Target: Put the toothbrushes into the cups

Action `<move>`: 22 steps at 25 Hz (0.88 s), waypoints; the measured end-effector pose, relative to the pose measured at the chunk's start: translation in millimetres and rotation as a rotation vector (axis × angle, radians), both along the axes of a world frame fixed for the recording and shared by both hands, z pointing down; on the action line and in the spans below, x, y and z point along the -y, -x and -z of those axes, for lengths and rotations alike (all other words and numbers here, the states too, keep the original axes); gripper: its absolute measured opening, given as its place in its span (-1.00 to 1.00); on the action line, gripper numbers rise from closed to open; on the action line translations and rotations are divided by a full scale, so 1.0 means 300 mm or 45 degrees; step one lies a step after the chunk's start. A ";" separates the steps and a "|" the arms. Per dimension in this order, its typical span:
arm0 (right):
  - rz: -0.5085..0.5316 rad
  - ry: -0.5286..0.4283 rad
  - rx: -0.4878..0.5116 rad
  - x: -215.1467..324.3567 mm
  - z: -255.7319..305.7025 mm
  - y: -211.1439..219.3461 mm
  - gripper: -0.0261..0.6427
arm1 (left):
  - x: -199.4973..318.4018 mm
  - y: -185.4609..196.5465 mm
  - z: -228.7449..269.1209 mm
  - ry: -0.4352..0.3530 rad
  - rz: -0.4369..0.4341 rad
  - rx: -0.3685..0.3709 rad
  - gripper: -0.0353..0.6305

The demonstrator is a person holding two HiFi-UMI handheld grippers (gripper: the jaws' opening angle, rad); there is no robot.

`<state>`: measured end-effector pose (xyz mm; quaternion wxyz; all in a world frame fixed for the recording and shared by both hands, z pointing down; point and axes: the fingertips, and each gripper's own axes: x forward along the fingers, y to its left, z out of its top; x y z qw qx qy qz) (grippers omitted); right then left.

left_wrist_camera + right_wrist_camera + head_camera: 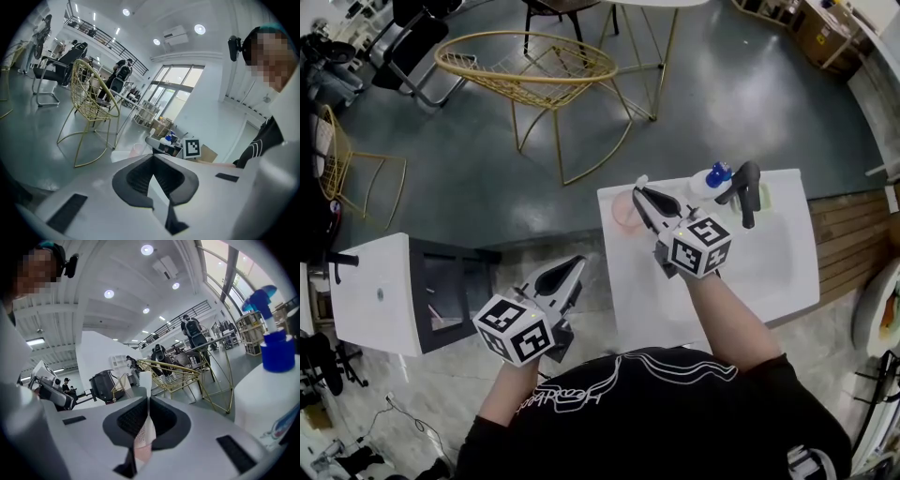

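A translucent pink cup [625,214] stands at the far left corner of the white basin top [787,272]. My right gripper [643,194] [146,399] hovers just over the cup's right rim, shut on a thin white toothbrush [143,380] that sticks out past its tips [640,179]. My left gripper [575,265] [152,161] hangs over the floor left of the basin top; its jaws meet at the tips and nothing shows between them. In the left gripper view the pink cup [136,149] and the right gripper's marker cube [191,147] lie ahead.
A white bottle with a blue cap [711,180] [267,394] and a black faucet [748,194] stand right of the cup. A gold wire chair [539,70] is beyond the basin top. A white cabinet [375,291] sits at the left.
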<state>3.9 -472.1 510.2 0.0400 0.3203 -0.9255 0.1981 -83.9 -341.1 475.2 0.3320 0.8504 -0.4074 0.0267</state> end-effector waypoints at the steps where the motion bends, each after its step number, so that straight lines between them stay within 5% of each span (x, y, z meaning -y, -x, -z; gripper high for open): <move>1: -0.010 0.012 0.012 0.003 -0.004 -0.007 -0.82 | -0.001 0.001 -0.002 0.001 0.001 0.001 -0.88; 14: -0.117 0.139 0.162 0.026 -0.037 -0.064 -0.81 | -0.016 0.029 -0.015 0.024 0.021 0.015 -0.88; 18: -0.195 0.129 0.182 0.027 -0.025 -0.089 -0.43 | -0.029 0.040 -0.002 0.014 0.028 0.004 -0.88; 22: -0.259 0.129 0.183 0.006 -0.017 -0.120 -0.37 | -0.058 0.052 0.007 0.006 0.031 -0.003 -0.88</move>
